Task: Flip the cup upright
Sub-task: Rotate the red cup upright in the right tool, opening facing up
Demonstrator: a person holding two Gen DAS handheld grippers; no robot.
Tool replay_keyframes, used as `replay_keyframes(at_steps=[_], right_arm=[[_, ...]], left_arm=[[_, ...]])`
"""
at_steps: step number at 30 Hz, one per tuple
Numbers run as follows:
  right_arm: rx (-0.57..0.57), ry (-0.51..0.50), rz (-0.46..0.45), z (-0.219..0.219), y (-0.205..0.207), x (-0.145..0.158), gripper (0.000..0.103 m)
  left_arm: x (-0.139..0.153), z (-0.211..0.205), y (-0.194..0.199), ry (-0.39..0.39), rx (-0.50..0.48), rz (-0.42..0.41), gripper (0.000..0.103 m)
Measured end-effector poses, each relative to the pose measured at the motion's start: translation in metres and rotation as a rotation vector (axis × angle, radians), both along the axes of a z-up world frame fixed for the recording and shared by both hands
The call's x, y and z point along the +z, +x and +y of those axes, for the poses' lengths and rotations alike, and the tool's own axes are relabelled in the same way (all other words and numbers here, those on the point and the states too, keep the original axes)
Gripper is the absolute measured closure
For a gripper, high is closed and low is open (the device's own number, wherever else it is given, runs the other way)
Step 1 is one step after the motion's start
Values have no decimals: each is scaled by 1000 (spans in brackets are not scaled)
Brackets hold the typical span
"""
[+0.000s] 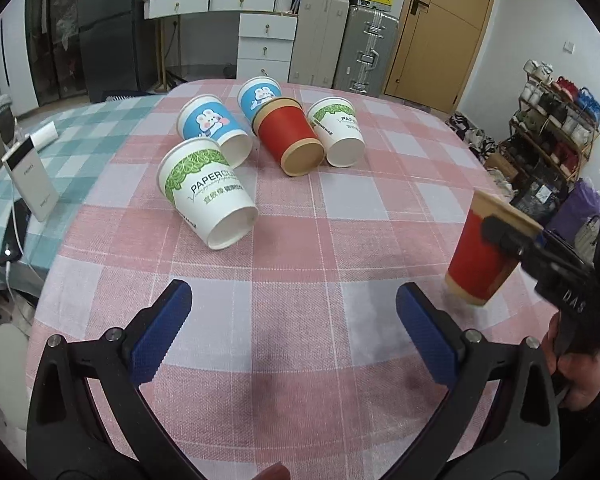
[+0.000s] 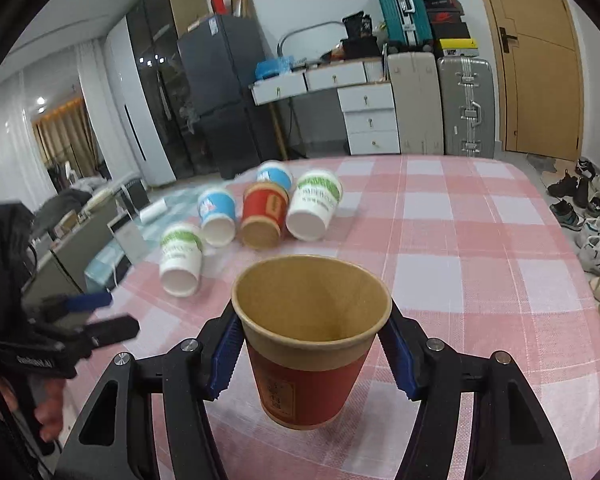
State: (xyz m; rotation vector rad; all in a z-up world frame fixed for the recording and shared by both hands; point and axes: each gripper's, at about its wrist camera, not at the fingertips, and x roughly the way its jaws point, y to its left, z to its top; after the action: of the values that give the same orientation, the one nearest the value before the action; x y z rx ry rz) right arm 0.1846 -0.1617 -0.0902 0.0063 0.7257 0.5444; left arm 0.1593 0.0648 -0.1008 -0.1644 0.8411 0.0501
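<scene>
- The right gripper [image 2: 314, 350] has its blue-padded fingers [image 2: 225, 354] pressed against both sides of a red paper cup [image 2: 312, 364], just under the brown rim band. Gripping high on the wall probably keeps the cup from crushing lower down.
- The red paper cup is mouth-up, tilted slightly, with its brown inside showing. In the left wrist view its base appears to hover just above the cloth near the bench's right edge, so it looks turned over but not yet set down.
- The left gripper [image 1: 294, 332] holds nothing. Its fingers [image 1: 160, 332] are spread wide over bare cloth, low and near the front, likely waiting for the next cup.
- The bench [image 1: 340, 216] is covered in a pink and white checked cloth.
- Five more cups lie on their sides towards the far left: a green-leaf cup [image 1: 208, 194] nearest, a blue rabbit cup [image 1: 214, 130], a second blue cup [image 1: 260, 94] behind, another red cup [image 1: 290, 136] and a second green-leaf cup [image 1: 338, 130]. Their open mouths face the camera.
- Suitcases, white drawers and a wooden door stand behind.
</scene>
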Motion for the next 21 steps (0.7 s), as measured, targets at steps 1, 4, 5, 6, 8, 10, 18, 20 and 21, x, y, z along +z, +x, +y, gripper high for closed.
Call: replay_keyframes(at_steps=[1, 4, 5, 6, 8, 10, 18, 20, 21], right_arm=[[10, 3, 3, -2, -1, -4, 39], [35, -5, -31, 1, -3, -9, 39], [45, -6, -43, 3, -3, -9, 39], [55, -8, -49, 5, -3, -9, 39], [70, -25, -64, 10, -2, -11, 39], [78, -39, -69, 13, -1, -13, 39], [108, -60, -39, 15, 1, -23, 39], [120, -51, -32, 14, -1, -23, 39], [123, -50, -32, 14, -2, -23, 39]], left_arm=[[-1, -3, 2, 8, -4, 1, 1], [-7, -7, 11, 11, -16, 19, 1], [-9, -8, 14, 10, -20, 26, 1], [-11, -9, 17, 10, -21, 32, 1], [-15, -11, 22, 21, -18, 41, 1], [-17, -14, 26, 49, -9, 48, 1], [-23, -14, 37, 62, 5, 68, 1], [-23, -14, 38, 64, 6, 67, 1], [-22, -14, 38, 66, 7, 67, 1]])
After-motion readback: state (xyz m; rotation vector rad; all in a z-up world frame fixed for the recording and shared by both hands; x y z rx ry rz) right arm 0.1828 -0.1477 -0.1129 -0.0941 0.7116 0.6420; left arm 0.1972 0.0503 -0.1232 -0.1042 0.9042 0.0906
